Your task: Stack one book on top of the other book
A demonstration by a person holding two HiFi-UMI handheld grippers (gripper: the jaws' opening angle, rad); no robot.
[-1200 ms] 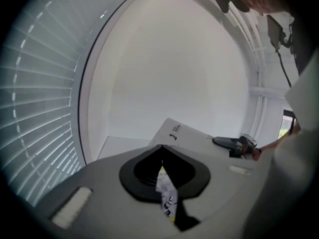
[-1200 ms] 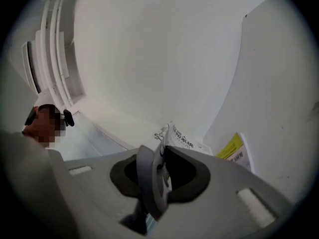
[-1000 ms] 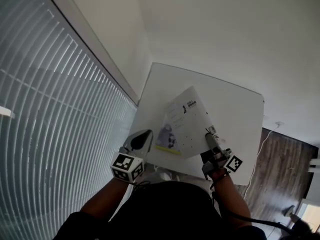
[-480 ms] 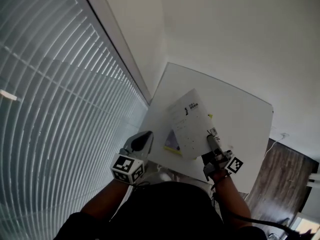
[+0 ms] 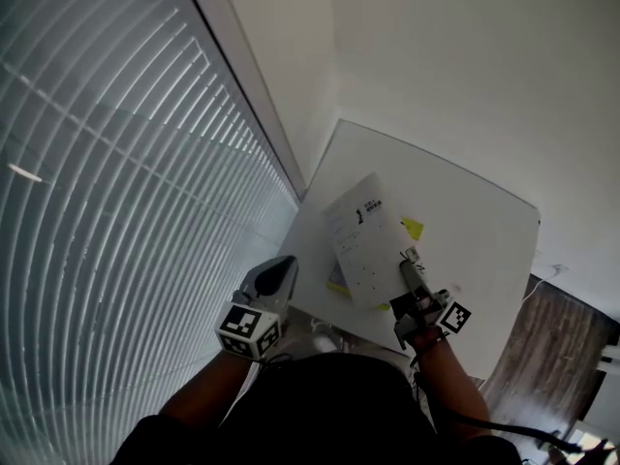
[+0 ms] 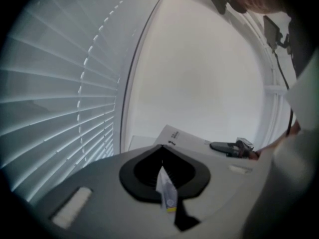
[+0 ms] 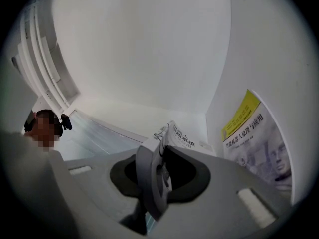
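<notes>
A white book (image 5: 363, 245) hangs tilted above the white table (image 5: 470, 216), with my right gripper (image 5: 411, 277) shut on its near edge. Under it lies the second book: a yellow corner (image 5: 412, 228) pokes out on the right and a strip of purple cover on the left. In the right gripper view the held white book (image 7: 180, 137) runs edge-on between the jaws of my right gripper (image 7: 162, 158), and the lying book (image 7: 256, 143) shows its yellow band and portrait. Left of the books, my left gripper (image 5: 274, 277) hovers shut, holding nothing I can see. The left gripper view shows my left gripper (image 6: 162, 161), the white book (image 6: 182, 136) and the right gripper (image 6: 232, 147).
Window blinds (image 5: 116, 163) run along the table's left side, close to my left gripper. A white wall (image 5: 465, 56) stands behind the table. Wooden floor (image 5: 552, 356) shows past the table's right edge. The person's arms and dark top fill the bottom of the head view.
The white book in my right gripper has shifted over the lying book, which now shows only at both sides. Both grippers and the head view have drifted a little.
</notes>
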